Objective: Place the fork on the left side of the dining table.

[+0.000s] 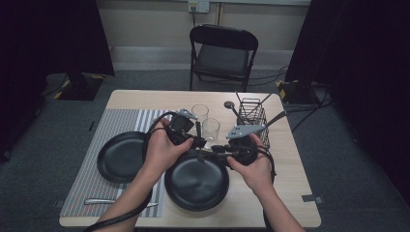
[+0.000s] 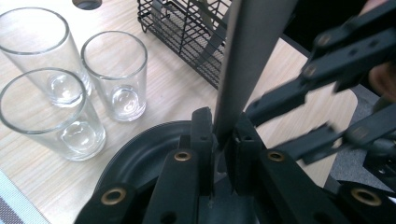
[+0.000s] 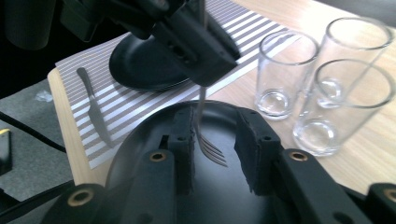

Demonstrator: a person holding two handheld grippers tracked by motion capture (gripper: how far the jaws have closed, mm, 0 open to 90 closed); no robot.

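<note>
Metal fork (image 3: 210, 140) hangs tines-down over the near black plate (image 1: 196, 186), its handle pinched in the left gripper (image 2: 219, 140), whose fingers (image 2: 201, 135) are pressed onto the handle from both sides. Right gripper (image 3: 215, 133) sits just beside it with fingers (image 3: 254, 140) spread, the fork's tines between them, not touching as far as shows. Both grippers meet above the far edge of that plate in the high view, left hand (image 1: 162, 147) and right hand (image 1: 256, 166) holding them. Second black plate (image 1: 121, 157) lies on the striped mat (image 1: 111, 125) to the left. Knife (image 3: 95, 109) lies on the mat near the table edge. Three clear glasses (image 2: 114, 74) stand on the wooden table (image 1: 290, 179) beyond the plate. Black wire basket (image 1: 254, 116) with utensils stands at the right. Folding chair (image 1: 222, 53) stands behind the table.
</note>
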